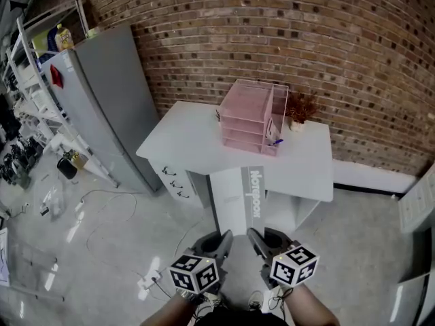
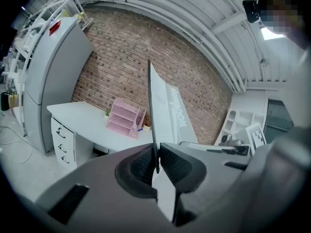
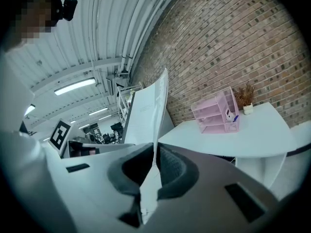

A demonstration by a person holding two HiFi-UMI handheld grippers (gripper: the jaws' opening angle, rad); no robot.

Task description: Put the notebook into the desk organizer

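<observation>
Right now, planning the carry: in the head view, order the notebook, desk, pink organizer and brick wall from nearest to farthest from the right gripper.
1. Notebook, clamped in the right gripper.
2. Desk, straight ahead.
3. Pink organizer, on the desk, right of centre.
4. Brick wall, behind the desk.

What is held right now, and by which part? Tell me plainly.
The notebook, by its near end: the left gripper clamps its left corner, the right gripper its right corner.
</observation>
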